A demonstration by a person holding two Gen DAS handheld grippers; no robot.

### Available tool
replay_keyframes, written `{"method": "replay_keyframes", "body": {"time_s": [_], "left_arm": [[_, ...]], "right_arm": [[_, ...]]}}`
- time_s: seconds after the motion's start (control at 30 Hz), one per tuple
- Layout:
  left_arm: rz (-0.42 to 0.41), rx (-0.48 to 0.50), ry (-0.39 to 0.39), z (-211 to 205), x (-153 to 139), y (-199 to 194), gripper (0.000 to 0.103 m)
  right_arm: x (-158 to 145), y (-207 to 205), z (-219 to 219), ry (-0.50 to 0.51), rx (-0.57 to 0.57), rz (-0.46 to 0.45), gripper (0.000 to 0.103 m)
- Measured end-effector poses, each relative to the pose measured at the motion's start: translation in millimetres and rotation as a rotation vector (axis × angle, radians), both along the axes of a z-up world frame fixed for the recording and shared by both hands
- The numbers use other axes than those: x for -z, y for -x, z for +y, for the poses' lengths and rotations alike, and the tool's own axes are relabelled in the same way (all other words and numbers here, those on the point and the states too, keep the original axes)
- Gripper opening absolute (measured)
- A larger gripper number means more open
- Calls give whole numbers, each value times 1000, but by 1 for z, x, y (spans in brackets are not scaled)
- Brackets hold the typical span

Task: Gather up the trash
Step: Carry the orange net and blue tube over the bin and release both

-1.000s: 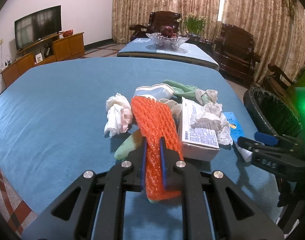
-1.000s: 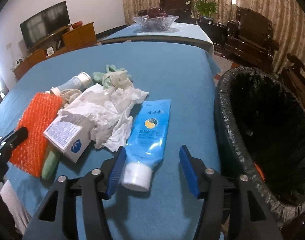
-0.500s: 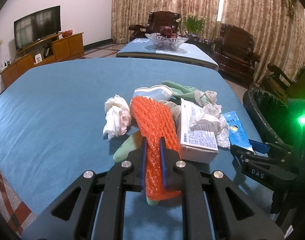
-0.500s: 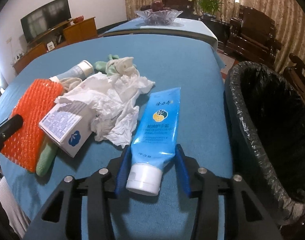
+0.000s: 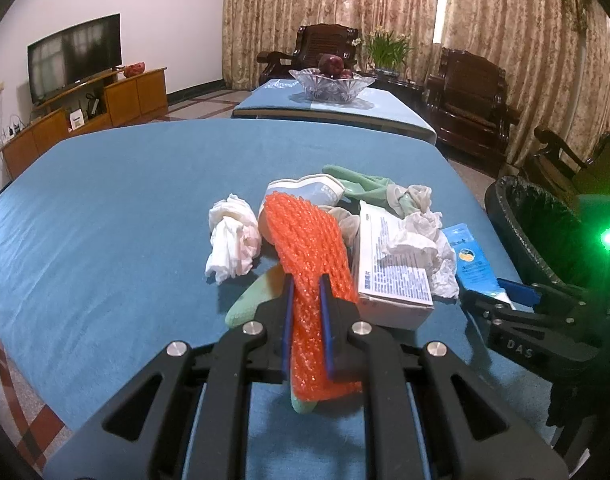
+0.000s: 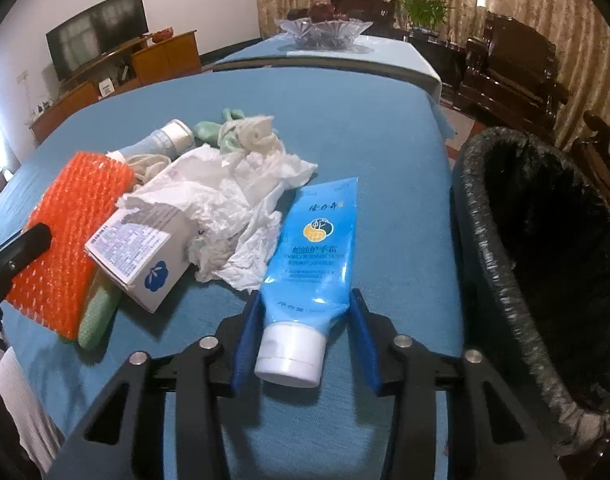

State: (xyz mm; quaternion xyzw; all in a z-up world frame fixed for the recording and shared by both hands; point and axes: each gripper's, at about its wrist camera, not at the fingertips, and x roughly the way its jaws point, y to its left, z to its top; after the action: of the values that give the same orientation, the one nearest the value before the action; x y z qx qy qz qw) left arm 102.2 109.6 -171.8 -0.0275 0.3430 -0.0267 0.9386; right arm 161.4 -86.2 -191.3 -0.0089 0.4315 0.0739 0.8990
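On the left, the left gripper stays clenched on the orange foam net, which lies on the blue table as it did a second ago. To the right, the right gripper has changed: its fingers, wide apart a second ago, have closed against the sides of the blue cream tube. Judging by that, both pieces look ready to go into the black bin just beside the table.

Home living room: wall TV over wooden cabinet, carved armchairs (dark wood), floral curtains.
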Motion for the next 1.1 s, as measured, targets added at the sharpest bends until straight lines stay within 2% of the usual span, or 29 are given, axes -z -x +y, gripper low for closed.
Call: {"method": "replay_keyframes", "body": {"time_s": [0.37,0.67,0.9,1.1], "left_arm": [[-63,30,10,-14,-28,3,11],[-139,127,25,-59,-63,-6,11],[-174,198,47,-102,-76,-16,11],[-192,281,65,-153,-81,-29,11]], "right_arm": [[-58,15,-32,-74,25,-145,43],[-115,26,-66,-102,65,-288,43],[-133,31,-104,-78,128,-339,43],[-134,32,-146,-45,202,-350,43]]}}
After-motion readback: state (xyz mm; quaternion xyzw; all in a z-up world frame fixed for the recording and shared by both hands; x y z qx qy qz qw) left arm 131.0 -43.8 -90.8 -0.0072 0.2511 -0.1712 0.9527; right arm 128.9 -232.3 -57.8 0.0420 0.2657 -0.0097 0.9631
